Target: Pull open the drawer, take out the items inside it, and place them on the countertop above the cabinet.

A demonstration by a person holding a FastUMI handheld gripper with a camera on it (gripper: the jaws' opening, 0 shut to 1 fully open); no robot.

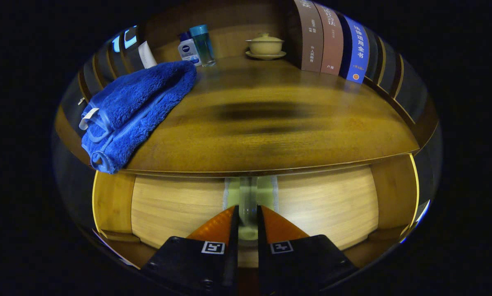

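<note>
Gripper (248, 213) jaws clamp the drawer handle (248, 193).

1 towel (137, 105), 2 bottles (196, 45), 1 lidded cup (265, 44) — 3 books (332, 39).

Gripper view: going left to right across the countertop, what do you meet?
Blue towel → white tube → lotion bottle → teal-capped bottle → lidded cup on saucer → books. Below, gripper shut on drawer handle.
</note>
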